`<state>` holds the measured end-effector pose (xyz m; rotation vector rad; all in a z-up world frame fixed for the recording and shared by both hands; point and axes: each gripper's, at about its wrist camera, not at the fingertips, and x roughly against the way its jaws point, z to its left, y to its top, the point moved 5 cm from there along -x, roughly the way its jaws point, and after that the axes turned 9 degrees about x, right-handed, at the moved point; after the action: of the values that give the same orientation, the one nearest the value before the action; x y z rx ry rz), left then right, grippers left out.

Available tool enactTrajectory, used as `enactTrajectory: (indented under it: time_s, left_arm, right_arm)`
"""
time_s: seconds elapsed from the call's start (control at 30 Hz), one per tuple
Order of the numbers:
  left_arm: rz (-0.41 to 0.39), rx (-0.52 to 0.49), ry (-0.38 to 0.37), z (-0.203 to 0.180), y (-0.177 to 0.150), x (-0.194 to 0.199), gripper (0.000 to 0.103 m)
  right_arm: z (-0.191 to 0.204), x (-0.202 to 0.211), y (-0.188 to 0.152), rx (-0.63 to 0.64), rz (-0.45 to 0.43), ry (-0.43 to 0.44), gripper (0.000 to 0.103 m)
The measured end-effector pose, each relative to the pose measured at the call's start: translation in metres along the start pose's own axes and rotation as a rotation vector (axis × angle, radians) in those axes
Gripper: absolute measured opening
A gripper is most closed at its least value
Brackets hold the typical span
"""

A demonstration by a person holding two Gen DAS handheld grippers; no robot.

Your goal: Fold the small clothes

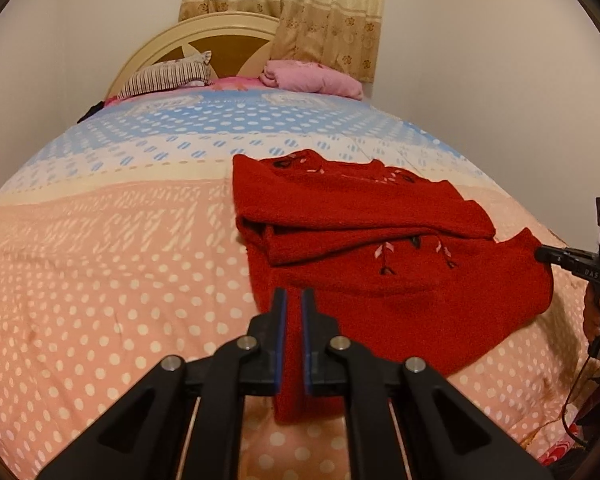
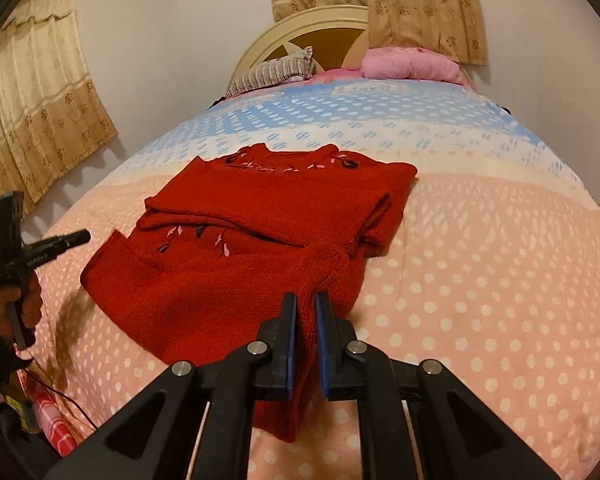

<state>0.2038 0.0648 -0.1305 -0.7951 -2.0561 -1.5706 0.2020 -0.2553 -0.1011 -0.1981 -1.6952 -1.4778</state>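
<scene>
Left wrist view takes in the bed (image 1: 100, 260), spread with a polka-dot cover in pink, cream and blue bands, and the red sweater (image 1: 380, 240) lying on its near half, sleeves folded across the body. At the bed's far end stand a rounded headboard (image 1: 220, 36), a striped pillow (image 1: 168, 78) and a pink bundle of cloth (image 1: 312, 78), with beige curtains (image 1: 328, 12) hanging over them.

Only the right wrist view shows a second curtain (image 2: 40, 112) on the side wall, and the sweater's embroidered neckline (image 2: 276, 166) face-on. Each view catches the other tool from the side, with a hand wrapped round its handle (image 2: 20, 304).

White lettering on the tool at the left view's right edge (image 1: 592, 274) is too small to read with certainty.

The left hand-held gripper (image 1: 295, 300) is clenched on the sweater's near hem, red knit pinched between its blue pads. The right hand-held gripper (image 2: 306, 304) is likewise clamped on a raised fold of the hem at the other corner.

A thin black cable (image 2: 60, 396) trails near the bed's edge.
</scene>
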Motion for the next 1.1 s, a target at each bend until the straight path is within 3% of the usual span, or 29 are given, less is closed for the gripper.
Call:
enactTrajectory:
  time_s: [0.07,0.17,0.27,0.4,0.47,0.5,0.53,0.6,0.73,0.9,1.1]
  left_arm:
    - [0.041,0.02,-0.019,0.003,-0.005,-0.008,0.006]
    - [0.013,0.01,0.05,0.005,-0.007,-0.014,0.007]
    - [0.007,0.026,0.058,0.007,-0.004,-0.024,0.017]
    - [0.005,0.027,0.076,0.006,0.002,-0.04,0.053]
    - [0.011,0.023,0.091,0.005,0.003,-0.048,0.055]
    - [0.018,0.026,0.072,0.005,0.001,-0.048,0.053]
    - [0.025,0.024,0.056,0.004,0.0,-0.049,0.034]
    - [0.031,0.003,0.043,0.0,-0.001,-0.049,0.007]
    - [-0.021,0.004,0.024,-0.003,0.006,-0.028,0.006]
    - [-0.159,0.057,-0.012,0.001,0.05,0.012,0.005]
    - [-0.226,0.017,-0.02,-0.013,0.093,0.015,0.005]
  right_arm:
    - [0.002,0.002,-0.001,-0.003,-0.006,0.0,0.009]
    - [0.003,0.0,-0.002,0.001,-0.002,0.003,0.009]
    - [0.005,-0.002,-0.003,-0.001,-0.001,0.008,0.009]
    - [0.005,-0.001,-0.003,0.002,-0.01,0.011,0.009]
    - [0.007,0.002,-0.002,0.005,-0.022,0.017,0.009]
    - [0.008,0.004,-0.001,0.007,-0.026,0.018,0.009]
    - [0.008,0.005,-0.001,0.01,-0.03,0.018,0.009]
    - [0.009,0.007,0.0,0.014,-0.037,0.016,0.009]
    - [0.009,0.013,0.004,0.016,-0.058,0.012,0.009]
    - [0.006,0.027,0.02,0.021,-0.109,-0.016,0.009]
    - [-0.007,0.031,0.05,0.011,-0.149,-0.037,0.009]
